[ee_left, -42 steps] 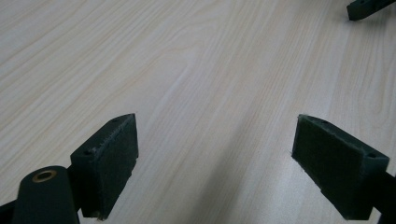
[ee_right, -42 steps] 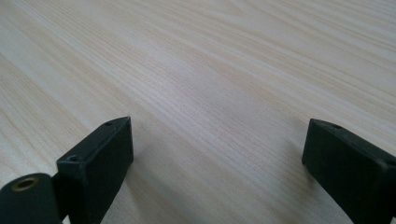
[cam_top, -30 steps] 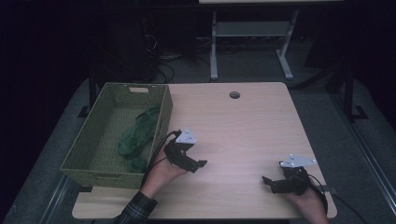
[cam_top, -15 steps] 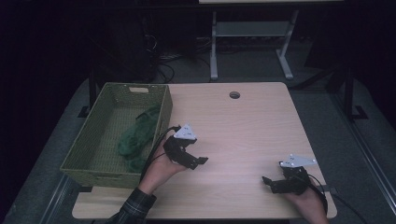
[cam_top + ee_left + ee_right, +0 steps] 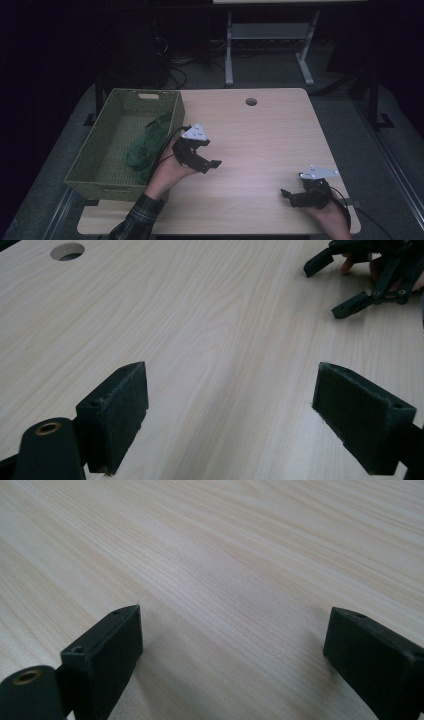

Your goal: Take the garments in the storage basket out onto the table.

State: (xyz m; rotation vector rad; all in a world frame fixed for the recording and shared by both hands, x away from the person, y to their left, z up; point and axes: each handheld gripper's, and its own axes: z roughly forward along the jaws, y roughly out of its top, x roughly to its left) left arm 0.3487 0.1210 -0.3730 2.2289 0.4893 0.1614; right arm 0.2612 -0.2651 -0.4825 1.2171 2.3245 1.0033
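Two released hand-held grippers over a bare counter

The left hand-held gripper (image 5: 212, 164) hovers just beside the basket (image 5: 95, 165), jaws spread and holding nothing; the green cloth (image 5: 142, 147) lies inside that basket. The right hand-held gripper (image 5: 286, 194), jaws also apart, sits low near the counter (image 5: 260, 140) front edge.

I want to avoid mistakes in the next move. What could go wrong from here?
1. The left gripper is open beside the basket; turning back, its cable could catch the rim.
2. The green cloth lies loosely bunched inside, so a grasp may take only a fold.
3. The right gripper sits near the table edge.
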